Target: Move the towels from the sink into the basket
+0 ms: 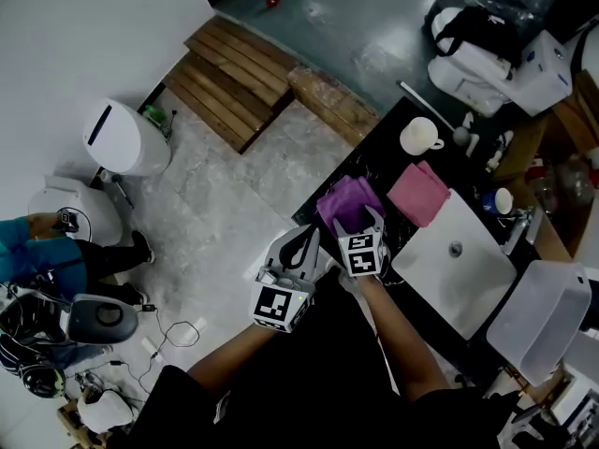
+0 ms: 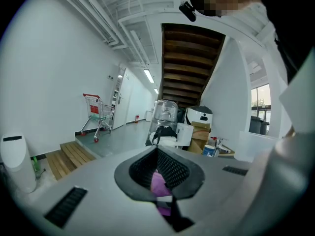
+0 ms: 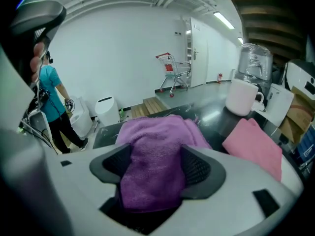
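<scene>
Grey marbled floor (image 1: 234,185) fills the left, where a person in a teal top (image 1: 23,241) stands near a white bin (image 1: 126,137). A slatted wooden platform (image 1: 229,82) lies farther off. Beyond it stands a shopping cart (image 2: 98,114) whose red sign is too small to read.

Near the centre, the left gripper (image 1: 304,241) hovers at the near left edge of the dark worktop (image 1: 379,152). Its jaws meet at the tips. A sliver of purple shows in the slit behind them, but I cannot tell whether cloth is pinched there.

Just to its right, the right gripper (image 1: 357,221) has its jaws spread wide, one on each side of the purple towel (image 1: 346,199). That towel lies bunched on the worktop and fills the gap between the pads (image 3: 199,168). Each gripper carries a cube with black-and-white square markers.

Right of the purple towel, the pink towel (image 1: 418,193) lies folded, with a white mug (image 1: 419,136) beyond it. Both towels are left of the white sink (image 1: 459,260), outside it. A translucent basket (image 1: 538,316) stands just beside the sink at the far right.
</scene>
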The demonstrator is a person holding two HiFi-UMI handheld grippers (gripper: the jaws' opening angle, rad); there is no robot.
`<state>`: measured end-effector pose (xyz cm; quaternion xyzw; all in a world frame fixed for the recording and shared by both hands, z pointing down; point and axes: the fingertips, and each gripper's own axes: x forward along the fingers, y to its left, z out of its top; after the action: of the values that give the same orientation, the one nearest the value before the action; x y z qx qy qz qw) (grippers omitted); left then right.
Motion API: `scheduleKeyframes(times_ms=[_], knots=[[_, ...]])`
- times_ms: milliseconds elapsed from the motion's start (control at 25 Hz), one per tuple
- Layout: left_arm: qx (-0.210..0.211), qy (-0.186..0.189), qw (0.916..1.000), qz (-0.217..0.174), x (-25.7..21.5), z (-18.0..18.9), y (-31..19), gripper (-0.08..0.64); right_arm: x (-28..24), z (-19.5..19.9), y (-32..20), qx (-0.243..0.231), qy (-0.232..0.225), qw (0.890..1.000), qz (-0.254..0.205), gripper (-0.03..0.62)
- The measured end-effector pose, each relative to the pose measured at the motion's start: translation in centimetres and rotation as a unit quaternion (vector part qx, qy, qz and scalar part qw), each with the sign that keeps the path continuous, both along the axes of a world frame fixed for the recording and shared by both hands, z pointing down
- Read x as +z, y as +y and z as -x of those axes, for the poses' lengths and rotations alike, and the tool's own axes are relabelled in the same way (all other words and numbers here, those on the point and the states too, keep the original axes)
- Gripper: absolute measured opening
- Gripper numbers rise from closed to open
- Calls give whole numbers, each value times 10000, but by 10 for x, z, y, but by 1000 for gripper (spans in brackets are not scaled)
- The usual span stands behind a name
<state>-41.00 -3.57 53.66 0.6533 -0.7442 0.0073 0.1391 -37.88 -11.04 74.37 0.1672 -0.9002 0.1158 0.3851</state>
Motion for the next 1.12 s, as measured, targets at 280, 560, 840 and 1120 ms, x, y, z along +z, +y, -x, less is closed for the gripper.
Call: scheduleKeyframes(times_ms=[280,560,840,1120], knots=[[-32,36,10000,-80,-5,4,8,5,-3,3,10,-181,-13,9998,-16,181],[-61,105,9999,-59,-5,12,34,5,-5,1,11,90,-149,9995,246,109],[146,75,9998,-146,-13,15,65,5,-31,-9,35,340,-268,9988,-211,104],[322,143,9989,-323,-22,13,95,5,-67,-24,60,823,-520,9945,-377,103]])
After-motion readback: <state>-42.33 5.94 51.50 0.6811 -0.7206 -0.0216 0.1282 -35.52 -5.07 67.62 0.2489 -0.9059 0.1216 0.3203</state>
